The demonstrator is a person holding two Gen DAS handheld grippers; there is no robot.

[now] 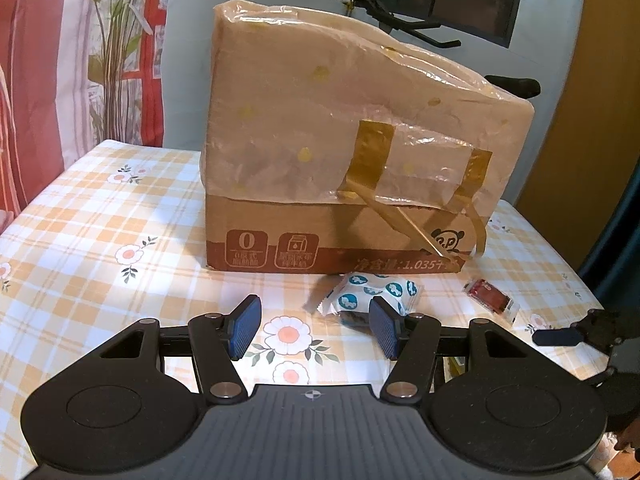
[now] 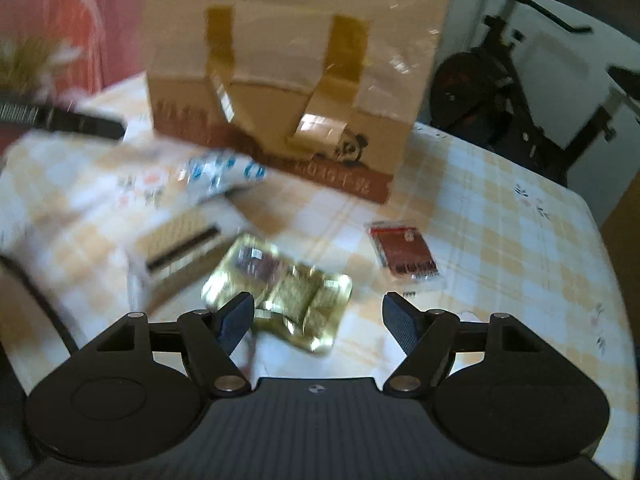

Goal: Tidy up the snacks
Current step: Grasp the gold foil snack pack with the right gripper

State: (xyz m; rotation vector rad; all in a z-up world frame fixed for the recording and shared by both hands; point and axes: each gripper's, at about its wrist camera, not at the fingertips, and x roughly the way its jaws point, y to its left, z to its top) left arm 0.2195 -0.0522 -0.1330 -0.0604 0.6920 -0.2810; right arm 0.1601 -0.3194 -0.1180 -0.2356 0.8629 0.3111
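A blue-and-white snack packet (image 1: 368,292) lies on the checked tablecloth just in front of the cardboard box (image 1: 340,128). Its near end sits behind the right finger of my left gripper (image 1: 315,327), which is open and empty just above the cloth. A red snack packet (image 1: 490,296) lies further right. In the blurred right wrist view, my right gripper (image 2: 318,324) is open over a gold foil packet (image 2: 280,296), which lies beside its left finger without being pinched. The red packet (image 2: 404,252) and the blue-and-white packet (image 2: 224,172) lie beyond.
The cardboard box (image 2: 288,60) is wrapped in plastic film with brown tape strips and stands mid-table. A pale small carton (image 2: 176,256), blurred, lies left of the gold packet. A red floral curtain (image 1: 60,80) hangs at the back left, and an exercise bike (image 2: 500,96) stands past the right table edge.
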